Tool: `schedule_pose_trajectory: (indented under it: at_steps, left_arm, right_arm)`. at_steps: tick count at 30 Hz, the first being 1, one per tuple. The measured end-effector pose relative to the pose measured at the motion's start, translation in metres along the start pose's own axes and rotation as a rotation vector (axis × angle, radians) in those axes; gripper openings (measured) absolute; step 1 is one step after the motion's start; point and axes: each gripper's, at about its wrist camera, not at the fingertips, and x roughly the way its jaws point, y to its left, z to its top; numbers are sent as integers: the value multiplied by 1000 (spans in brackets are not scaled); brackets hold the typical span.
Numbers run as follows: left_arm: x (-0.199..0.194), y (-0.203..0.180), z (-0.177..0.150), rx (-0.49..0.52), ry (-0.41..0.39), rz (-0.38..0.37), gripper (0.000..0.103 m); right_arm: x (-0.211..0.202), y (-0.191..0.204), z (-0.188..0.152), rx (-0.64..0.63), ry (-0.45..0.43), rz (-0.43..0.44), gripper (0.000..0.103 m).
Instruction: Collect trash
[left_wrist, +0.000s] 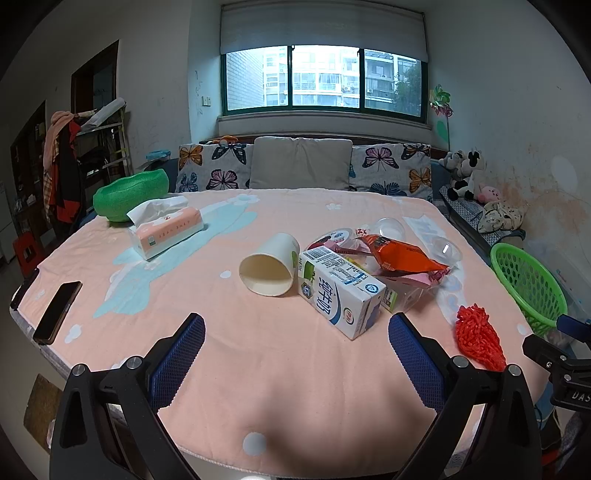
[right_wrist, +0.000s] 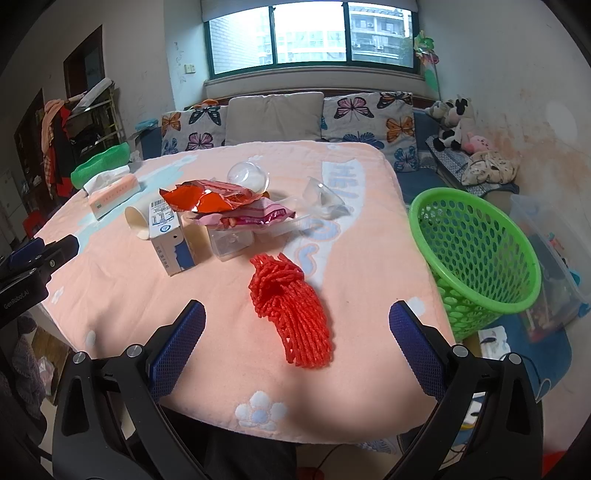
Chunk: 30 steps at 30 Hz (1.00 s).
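Trash lies on a pink tablecloth. A white milk carton (left_wrist: 341, 295) (right_wrist: 170, 236) lies on its side beside a tipped paper cup (left_wrist: 269, 264) (right_wrist: 135, 219). Behind them sit an orange snack wrapper (left_wrist: 399, 254) (right_wrist: 210, 197), a pink wrapper (right_wrist: 255, 216) and clear plastic cups (left_wrist: 391, 227) (right_wrist: 247, 177). A red foam net (left_wrist: 478, 338) (right_wrist: 291, 314) lies nearer the front. My left gripper (left_wrist: 295, 332) is open, empty, short of the carton. My right gripper (right_wrist: 297, 321) is open over the table's front edge, and the net lies between its fingers' line. A green perforated basket (left_wrist: 528, 280) (right_wrist: 476, 254) stands right of the table.
A tissue box (left_wrist: 168, 230) (right_wrist: 110, 194) and a green foam bowl (left_wrist: 129, 194) (right_wrist: 99, 166) sit at the back left. A phone (left_wrist: 57, 312) lies at the table's left edge. A sofa with butterfly cushions (left_wrist: 301, 168) lines the far side.
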Motion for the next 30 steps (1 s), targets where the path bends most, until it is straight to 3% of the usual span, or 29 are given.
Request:
schedule_pose_trajectory:
  at_steps: [30]
  left_arm:
    - [24,-2,6,-1,40,-1,96]
  right_arm:
    - [27,-6,-1,10,43,25,99]
